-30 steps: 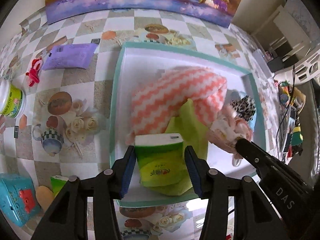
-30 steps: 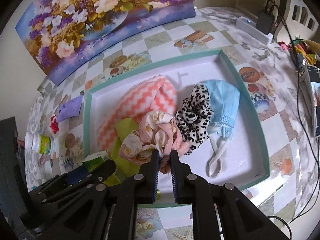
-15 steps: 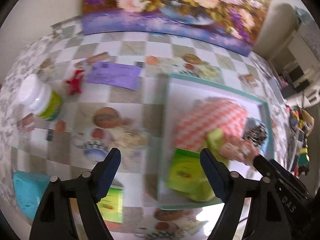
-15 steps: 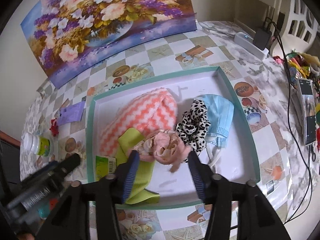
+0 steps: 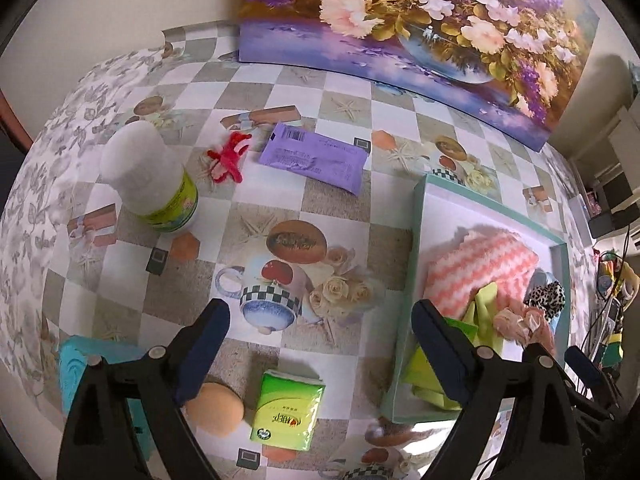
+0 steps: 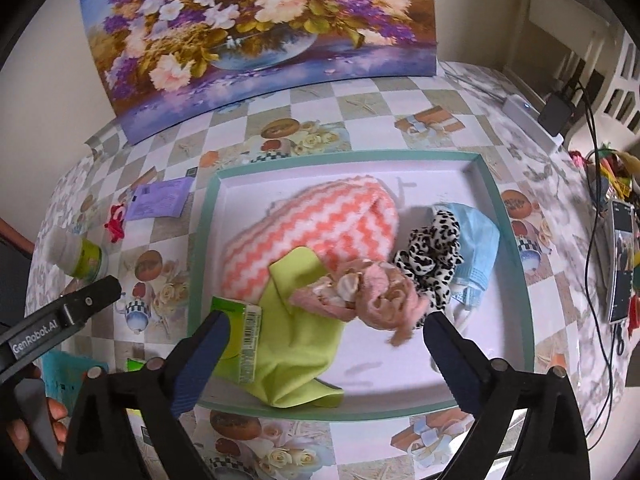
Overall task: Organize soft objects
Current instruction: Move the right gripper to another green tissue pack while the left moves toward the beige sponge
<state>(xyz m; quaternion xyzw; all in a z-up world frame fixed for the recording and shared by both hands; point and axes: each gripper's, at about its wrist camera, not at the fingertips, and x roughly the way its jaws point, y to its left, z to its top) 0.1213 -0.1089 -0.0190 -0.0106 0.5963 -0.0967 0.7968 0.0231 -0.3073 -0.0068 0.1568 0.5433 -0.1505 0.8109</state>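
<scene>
The teal-rimmed white tray [image 6: 516, 252] holds a pink zigzag cloth [image 6: 316, 232], a green cloth [image 6: 296, 344], a green tissue pack [image 6: 244, 332], a pink scrunchie [image 6: 372, 292], a leopard scrunchie [image 6: 432, 252] and a blue face mask [image 6: 480, 244]. My right gripper [image 6: 324, 352] is open and empty above the tray's near side. My left gripper [image 5: 320, 336] is open and empty over the table left of the tray [image 5: 416, 240]. Below it lie a second green tissue pack [image 5: 288, 412] and a beige sponge [image 5: 216, 410].
On the table left of the tray are a white bottle with a green label [image 5: 148, 180], a red hair clip [image 5: 228, 156], a purple packet [image 5: 316, 156] and a teal box [image 5: 80, 364]. A flower painting [image 5: 420, 28] leans at the back. Cables and a phone [image 6: 622, 260] lie right.
Both grippers have opened: the left let go of the tissue pack in the tray and swung left over the table; the right let go of the pink scrunchie and pulled back.
</scene>
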